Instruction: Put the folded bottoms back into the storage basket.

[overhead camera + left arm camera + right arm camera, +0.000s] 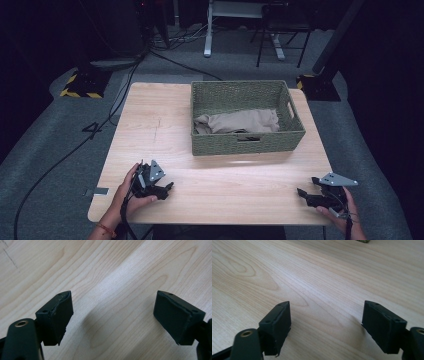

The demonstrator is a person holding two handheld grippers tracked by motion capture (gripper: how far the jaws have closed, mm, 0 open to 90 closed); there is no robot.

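In the high view a pale wooden table (pixel 165 125) fills the middle of the frame, with a green woven basket (pixel 245 145) standing right of centre in its upper half. A beige cloth (pixel 237 121) lies bunched inside the basket, resting on the bottom and lying against the front wall, its top below the rim. The basket has a slot handle in the front wall and another in the right end wall.

The left gripper (pixel 169 188) sits in the lower left of the frame, held by a hand (pixel 129 192) coming in from the bottom edge, low over the table's front edge and pointing right. In the left gripper view its two black jaws stand wide apart with nothing between them, just bare wood grain below.

The right gripper (pixel 301 192) is in the lower right of the frame, held by the other hand (pixel 340 210), pointing left toward the table's centre. In the right gripper view its jaws also stand wide apart and empty over the bare tabletop, and a corner of the basket (pixel 362 241) peeks in at the top edge.

Both grippers are well apart from the basket and from each other, the cloth untouched
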